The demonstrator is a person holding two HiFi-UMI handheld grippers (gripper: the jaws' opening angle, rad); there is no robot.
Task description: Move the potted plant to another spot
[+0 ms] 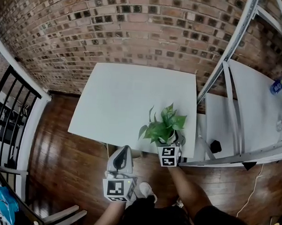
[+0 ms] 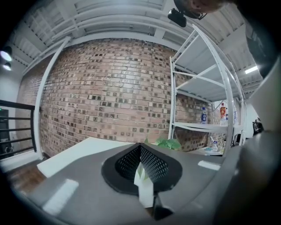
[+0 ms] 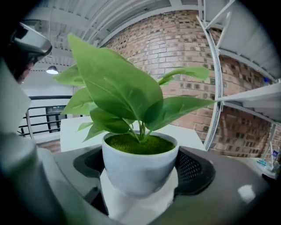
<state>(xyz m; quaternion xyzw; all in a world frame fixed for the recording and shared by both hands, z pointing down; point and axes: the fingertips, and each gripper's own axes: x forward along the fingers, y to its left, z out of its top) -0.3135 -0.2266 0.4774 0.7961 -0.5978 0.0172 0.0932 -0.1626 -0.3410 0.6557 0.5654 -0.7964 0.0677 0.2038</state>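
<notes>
The potted plant (image 1: 164, 127) has broad green leaves and a white pot (image 3: 139, 165) topped with moss. In the head view it is at the near right corner of the white table (image 1: 127, 100). My right gripper (image 1: 171, 144) comes in from the near side and is shut on the pot, whose sides sit between the black mesh jaws and white pads (image 3: 139, 176). My left gripper (image 1: 122, 156) hangs over the wooden floor just off the table's near edge. Its jaws (image 2: 141, 173) meet in a closed V with nothing held. The plant (image 2: 169, 143) shows beyond them to the right.
A white metal shelf rack (image 1: 235, 90) stands right of the table, with a bottle (image 1: 278, 84) on it and a small black object (image 1: 215, 146) on its lower board. A brick wall runs behind. A black railing (image 1: 10, 113) borders the left.
</notes>
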